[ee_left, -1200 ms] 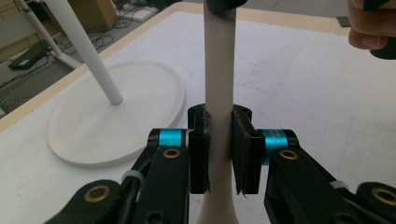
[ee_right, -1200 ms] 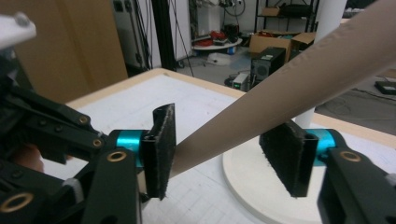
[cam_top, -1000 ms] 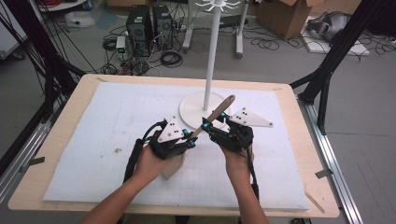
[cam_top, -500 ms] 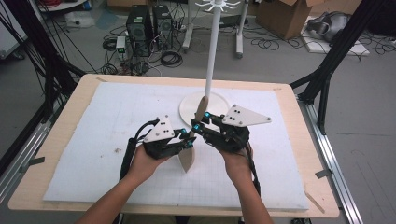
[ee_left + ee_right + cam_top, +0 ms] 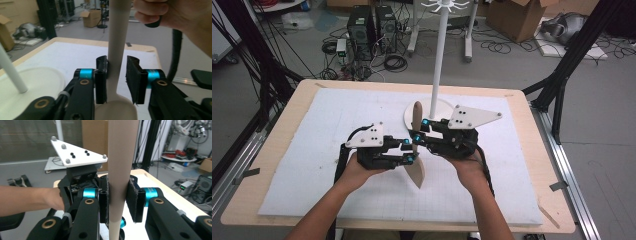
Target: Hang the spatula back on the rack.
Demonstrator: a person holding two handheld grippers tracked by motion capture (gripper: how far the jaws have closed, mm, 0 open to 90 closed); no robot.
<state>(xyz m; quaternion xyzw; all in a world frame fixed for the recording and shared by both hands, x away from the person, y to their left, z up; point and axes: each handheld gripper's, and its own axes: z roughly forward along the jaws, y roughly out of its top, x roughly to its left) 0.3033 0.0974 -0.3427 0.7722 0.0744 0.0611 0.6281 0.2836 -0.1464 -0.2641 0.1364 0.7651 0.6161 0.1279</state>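
Observation:
A wooden spoon (image 5: 416,172) hangs over the white mat, bowl toward me and handle pointing away, roughly upright. My right gripper (image 5: 419,131) is shut on the thick handle (image 5: 120,170), with both pads pressed to it (image 5: 118,197). My left gripper (image 5: 408,151) straddles the thin neck (image 5: 116,50) just above the bowl. One of its pads touches the wood and a narrow gap shows at the other, so it stands open (image 5: 116,80).
A white stand, a round base (image 5: 432,109) with a tall pole (image 5: 439,55), rises just beyond the grippers. The white mat (image 5: 312,150) covers the wooden table (image 5: 272,210). Boxes, cables and black frame legs surround the table on the floor.
The spoon has swung from tilted up-right to near upright, bowl down toward me. My left gripper has come in around its neck, while the right gripper keeps the handle.

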